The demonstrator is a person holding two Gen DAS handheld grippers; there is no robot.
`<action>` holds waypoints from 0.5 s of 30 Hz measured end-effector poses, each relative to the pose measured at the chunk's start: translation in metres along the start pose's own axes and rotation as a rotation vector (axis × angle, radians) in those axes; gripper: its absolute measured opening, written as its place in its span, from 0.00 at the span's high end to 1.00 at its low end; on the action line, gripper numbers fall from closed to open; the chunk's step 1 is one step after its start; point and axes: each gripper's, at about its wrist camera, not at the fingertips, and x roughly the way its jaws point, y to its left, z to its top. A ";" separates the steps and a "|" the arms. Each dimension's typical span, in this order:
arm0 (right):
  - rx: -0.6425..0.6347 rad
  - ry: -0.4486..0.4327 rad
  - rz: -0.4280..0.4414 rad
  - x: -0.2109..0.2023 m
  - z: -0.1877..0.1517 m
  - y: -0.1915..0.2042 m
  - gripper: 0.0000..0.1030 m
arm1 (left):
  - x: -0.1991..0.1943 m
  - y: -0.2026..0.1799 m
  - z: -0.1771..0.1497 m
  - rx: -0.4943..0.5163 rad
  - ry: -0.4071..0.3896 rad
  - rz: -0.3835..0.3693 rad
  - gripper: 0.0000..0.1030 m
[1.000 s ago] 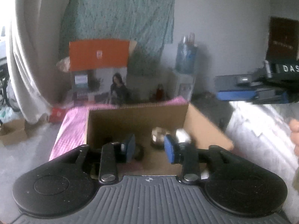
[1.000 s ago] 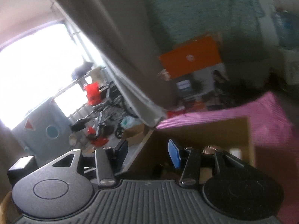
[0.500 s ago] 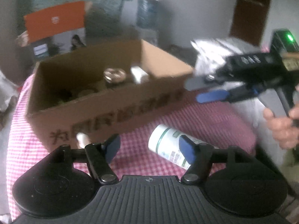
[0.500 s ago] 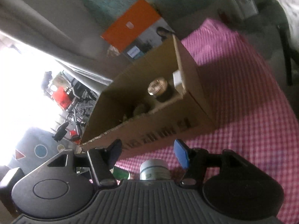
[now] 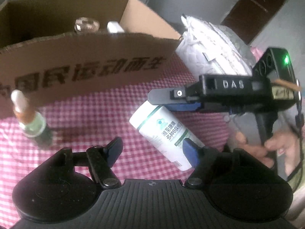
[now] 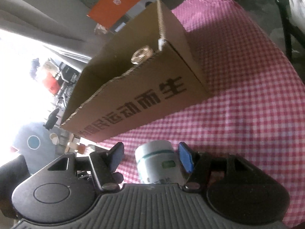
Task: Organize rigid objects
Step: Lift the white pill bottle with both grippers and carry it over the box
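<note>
- Box on the bench, at twelve o'clock.
- Bottle lies before it, at three o'clock.
- Dropper stands at nine o'clock.

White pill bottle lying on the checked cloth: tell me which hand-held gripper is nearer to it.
Right. The right hand-held gripper straddles the white pill bottle, jaws apart. The left hand-held gripper has only one finger beside the bottle's base.

Matt cardboard box, seemingly plastic bottle
</note>
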 end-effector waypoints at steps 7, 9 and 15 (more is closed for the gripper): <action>0.045 0.087 0.027 0.015 0.002 -0.014 0.37 | 0.022 0.005 0.014 -0.067 0.051 -0.059 0.30; 0.061 0.091 0.060 0.018 0.004 -0.018 0.38 | 0.025 0.003 0.018 -0.068 0.045 -0.058 0.30; 0.061 0.071 0.122 0.011 0.004 -0.018 0.43 | 0.021 -0.009 0.022 -0.003 -0.017 0.008 0.33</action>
